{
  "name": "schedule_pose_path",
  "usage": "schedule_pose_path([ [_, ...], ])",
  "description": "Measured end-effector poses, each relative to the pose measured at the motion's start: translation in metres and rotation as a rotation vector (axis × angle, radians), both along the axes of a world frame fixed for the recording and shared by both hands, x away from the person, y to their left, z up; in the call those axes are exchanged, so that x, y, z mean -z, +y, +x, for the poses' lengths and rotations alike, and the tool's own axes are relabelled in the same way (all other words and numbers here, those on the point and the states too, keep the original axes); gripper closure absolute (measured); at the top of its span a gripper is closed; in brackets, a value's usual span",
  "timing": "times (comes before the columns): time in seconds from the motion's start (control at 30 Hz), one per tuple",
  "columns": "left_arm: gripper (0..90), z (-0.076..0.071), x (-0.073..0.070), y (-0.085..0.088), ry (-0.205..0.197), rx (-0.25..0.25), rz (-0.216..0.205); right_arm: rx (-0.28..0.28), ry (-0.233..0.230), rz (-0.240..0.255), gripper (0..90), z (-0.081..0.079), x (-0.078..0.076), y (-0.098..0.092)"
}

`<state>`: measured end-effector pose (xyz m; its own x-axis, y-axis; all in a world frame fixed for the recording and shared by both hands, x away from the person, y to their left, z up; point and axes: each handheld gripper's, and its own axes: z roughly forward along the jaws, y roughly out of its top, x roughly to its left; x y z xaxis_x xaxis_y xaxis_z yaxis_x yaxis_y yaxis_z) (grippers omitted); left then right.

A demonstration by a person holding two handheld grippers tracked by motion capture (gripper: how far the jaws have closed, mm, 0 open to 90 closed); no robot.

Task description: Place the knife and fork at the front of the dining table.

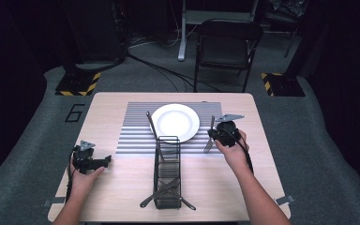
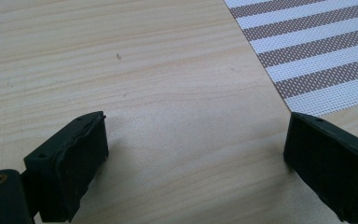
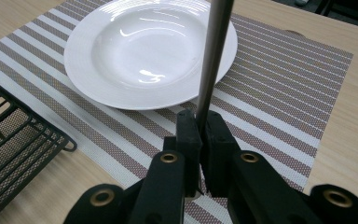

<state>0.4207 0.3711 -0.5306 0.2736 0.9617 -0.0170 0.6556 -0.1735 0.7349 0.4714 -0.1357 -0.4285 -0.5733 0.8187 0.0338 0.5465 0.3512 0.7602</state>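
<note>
A white plate (image 1: 175, 122) lies on a striped placemat (image 1: 136, 136) at the table's middle back. Just right of the plate, my right gripper (image 1: 213, 136) is shut on a metal fork (image 1: 209, 144), which hangs with its tines down over the mat's right edge. In the right gripper view the fork's handle (image 3: 214, 51) rises from between the closed jaws of my right gripper (image 3: 199, 122), in front of the plate (image 3: 144, 51). My left gripper (image 1: 106, 161) rests low at the table's left, open; nothing lies between the jaws of my left gripper (image 2: 196, 140) over bare wood.
A black wire cutlery basket (image 1: 157, 164) stands in front of the plate and holds several utensils; one long utensil (image 1: 151, 124) leans out of its far end. The mat's corner (image 2: 307, 51) lies ahead of the left gripper. A folding chair (image 1: 227, 44) stands beyond the table.
</note>
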Motion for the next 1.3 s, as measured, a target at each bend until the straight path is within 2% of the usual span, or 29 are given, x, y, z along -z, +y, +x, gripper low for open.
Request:
schedule_pose_path([
  [0.13,6.1,0.000,0.000,0.000,0.000,0.000,0.000,0.010,0.004,0.006,86.8,0.003,0.005,0.000],
  [0.47,6.1,0.000,0.000,0.000,0.000,0.000,0.000,0.067,0.010,0.071,86.0,0.015,0.012,-0.003],
  [0.63,6.1,0.000,0.000,0.000,0.000,0.000,0.000,0.095,0.000,0.060,84.8,0.022,0.015,-0.002],
  [0.67,6.1,0.000,0.000,0.000,0.000,0.000,0.000,0.106,0.007,0.071,84.9,0.023,0.016,-0.001],
  [0.97,6.1,0.000,0.000,0.000,0.000,0.001,0.000,0.120,0.017,0.065,85.6,0.037,0.018,0.010],
  [1.3,6.1,0.000,0.000,0.000,-0.002,0.004,0.002,0.189,0.040,0.104,84.9,0.049,0.029,0.008],
])
